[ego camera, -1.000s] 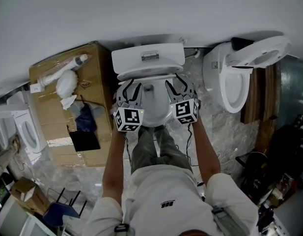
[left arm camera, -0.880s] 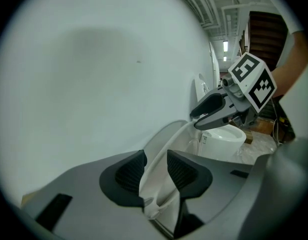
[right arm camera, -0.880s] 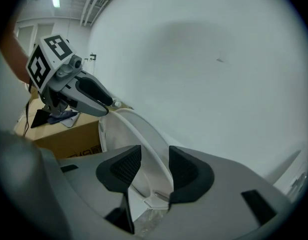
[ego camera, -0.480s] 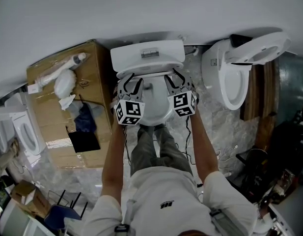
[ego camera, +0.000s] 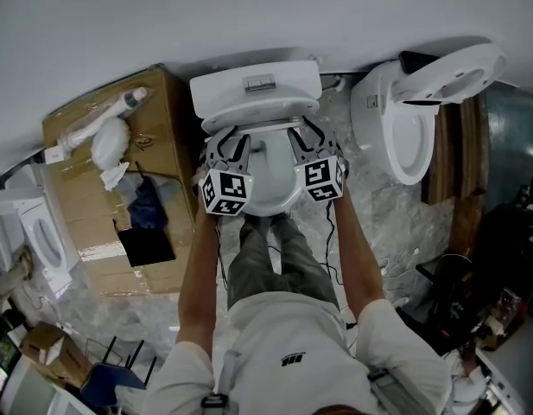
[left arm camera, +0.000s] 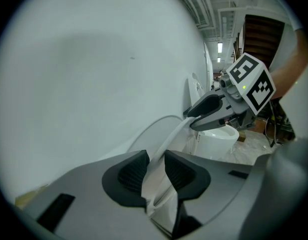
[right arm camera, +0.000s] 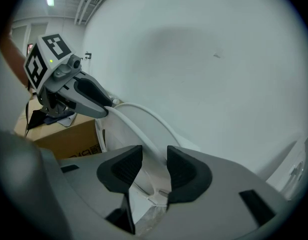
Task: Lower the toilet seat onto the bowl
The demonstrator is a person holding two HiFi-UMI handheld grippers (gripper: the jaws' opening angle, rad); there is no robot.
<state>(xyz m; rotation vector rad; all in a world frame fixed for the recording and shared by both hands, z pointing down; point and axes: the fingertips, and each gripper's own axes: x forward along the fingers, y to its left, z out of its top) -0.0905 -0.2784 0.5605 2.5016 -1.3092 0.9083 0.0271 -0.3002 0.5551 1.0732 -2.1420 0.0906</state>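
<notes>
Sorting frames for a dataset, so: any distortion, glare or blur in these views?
Head view: soft even light, no glare; the wall bows at its foot from wide-angle distortion. Left gripper view: heavy fisheye, black corners; the toilet seat rim is soft close up; ceiling lamps burn bright but small. Right gripper view: same fisheye and dark corners; the wall shows a faint grey shadow patch.

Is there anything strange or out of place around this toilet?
Yes: oddly, a second toilet stands close beside it, its seat raised, and a cardboard box with loose clutter on top crowds the other side.
</notes>
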